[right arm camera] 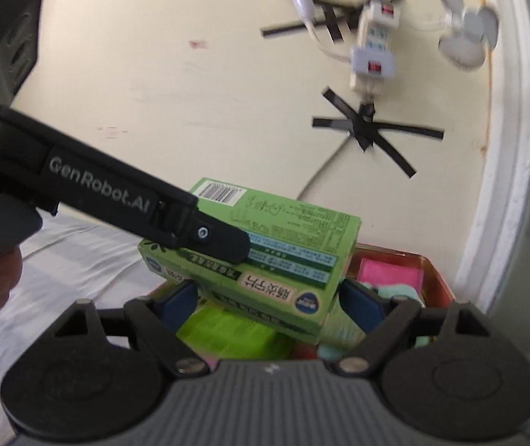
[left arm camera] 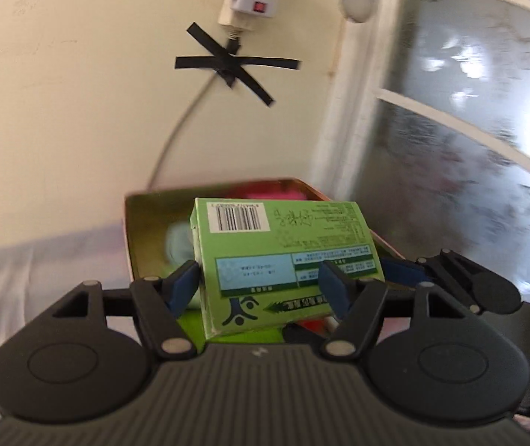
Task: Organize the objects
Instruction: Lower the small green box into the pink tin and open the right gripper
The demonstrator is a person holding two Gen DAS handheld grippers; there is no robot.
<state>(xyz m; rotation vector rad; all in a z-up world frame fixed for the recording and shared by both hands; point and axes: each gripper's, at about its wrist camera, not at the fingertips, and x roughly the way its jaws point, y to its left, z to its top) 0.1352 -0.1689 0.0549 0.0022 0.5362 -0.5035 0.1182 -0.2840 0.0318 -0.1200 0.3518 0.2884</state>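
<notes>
Left wrist view: your left claw squeezes the green cardboard box above the red metal tin. Your right claw seems to pinch it too. Next, I think, lower it inside

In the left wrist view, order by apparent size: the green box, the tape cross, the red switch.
1. Green box, though it is nearest the camera.
2. Tape cross.
3. Red switch.
</notes>
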